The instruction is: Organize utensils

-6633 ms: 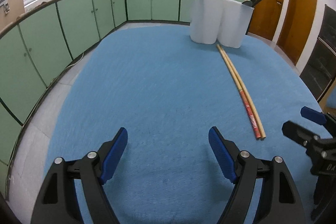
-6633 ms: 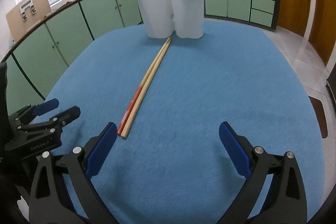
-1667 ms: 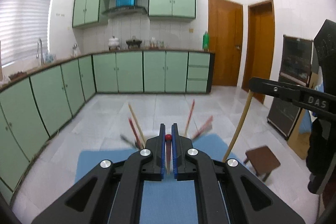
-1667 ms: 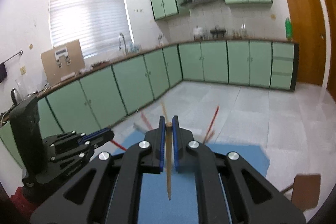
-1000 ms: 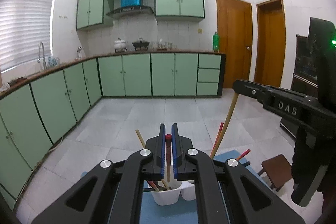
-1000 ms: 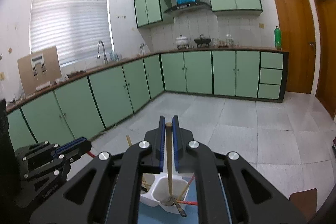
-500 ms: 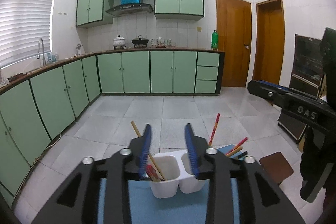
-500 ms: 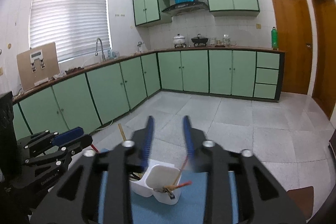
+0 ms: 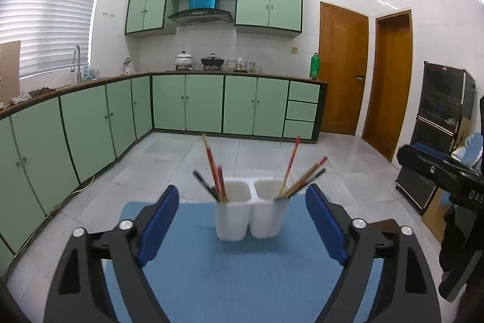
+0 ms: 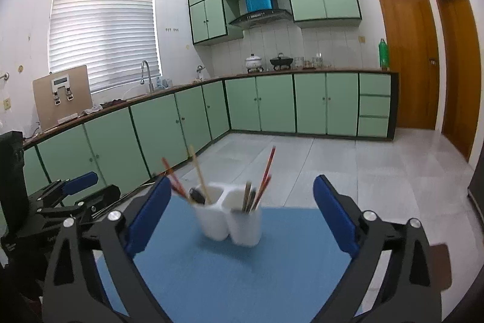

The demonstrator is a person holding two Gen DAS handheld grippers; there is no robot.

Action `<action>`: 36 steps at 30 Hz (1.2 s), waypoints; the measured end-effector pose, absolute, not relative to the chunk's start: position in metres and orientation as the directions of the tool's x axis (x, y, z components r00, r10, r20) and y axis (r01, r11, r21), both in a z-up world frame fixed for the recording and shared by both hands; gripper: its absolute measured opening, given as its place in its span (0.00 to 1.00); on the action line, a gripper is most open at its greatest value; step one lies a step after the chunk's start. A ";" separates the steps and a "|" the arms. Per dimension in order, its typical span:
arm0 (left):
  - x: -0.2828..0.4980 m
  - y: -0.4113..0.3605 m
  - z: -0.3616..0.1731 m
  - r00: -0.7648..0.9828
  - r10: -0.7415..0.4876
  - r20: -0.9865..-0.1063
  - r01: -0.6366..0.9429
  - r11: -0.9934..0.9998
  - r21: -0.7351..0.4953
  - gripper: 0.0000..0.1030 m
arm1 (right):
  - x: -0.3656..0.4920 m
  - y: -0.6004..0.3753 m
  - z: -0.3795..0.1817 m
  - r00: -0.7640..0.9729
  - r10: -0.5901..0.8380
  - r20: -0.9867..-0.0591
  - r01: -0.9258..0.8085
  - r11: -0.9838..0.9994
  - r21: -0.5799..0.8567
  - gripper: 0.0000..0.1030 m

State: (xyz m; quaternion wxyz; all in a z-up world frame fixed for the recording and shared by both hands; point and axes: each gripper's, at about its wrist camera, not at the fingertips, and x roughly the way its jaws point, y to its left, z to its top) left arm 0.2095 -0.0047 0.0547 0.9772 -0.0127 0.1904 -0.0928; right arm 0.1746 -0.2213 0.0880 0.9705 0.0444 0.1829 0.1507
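A white two-compartment holder (image 9: 230,220) (image 10: 245,227) stands at the far end of the blue mat (image 9: 242,277) (image 10: 242,277). Several chopsticks lean in its left compartment (image 9: 211,168) (image 10: 198,171), and several more lean in its right compartment (image 9: 292,165) (image 10: 266,174). My left gripper (image 9: 242,191) faces the holder from a short way back, its jaws opening wide with nothing between them. My right gripper (image 10: 242,180) does the same, jaws opening and holding nothing. Each gripper shows at the edge of the other's view, the right one (image 9: 435,168) and the left one (image 10: 75,186).
Green base cabinets (image 9: 187,105) run along the far wall and the left side, across a tiled floor. Two wooden doors (image 9: 343,74) and a dark cabinet (image 9: 441,117) stand at the right. A brown stool (image 10: 435,262) is beside the table's right edge.
A second ago each gripper was shut on a chopstick above the holder. Both let go, the sticks now stand in the compartments, and both grippers have opened wide and drawn back.
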 end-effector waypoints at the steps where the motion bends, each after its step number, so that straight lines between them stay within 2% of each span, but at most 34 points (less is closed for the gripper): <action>1: 0.204 -0.004 0.053 0.911 -0.183 -0.370 0.173 0.983 -0.060 0.88 | 0.168 -0.221 0.084 0.882 0.314 -0.352 -0.279 0.949 0.147 0.94; 5: 0.178 -0.002 0.049 0.912 -0.176 -0.371 0.166 0.984 -0.057 0.94 | 0.142 -0.216 0.072 0.873 0.308 -0.377 -0.277 0.951 0.135 0.95; 17: 0.127 -0.003 0.047 0.913 -0.152 -0.379 0.147 0.988 -0.044 0.94 | 0.082 -0.201 0.054 0.853 0.319 -0.412 -0.297 0.947 0.119 0.95; 36: 0.086 -0.006 0.047 0.925 -0.145 -0.351 0.140 0.989 -0.042 0.94 | 0.048 -0.191 0.064 0.854 0.350 -0.385 -0.337 0.936 0.103 0.95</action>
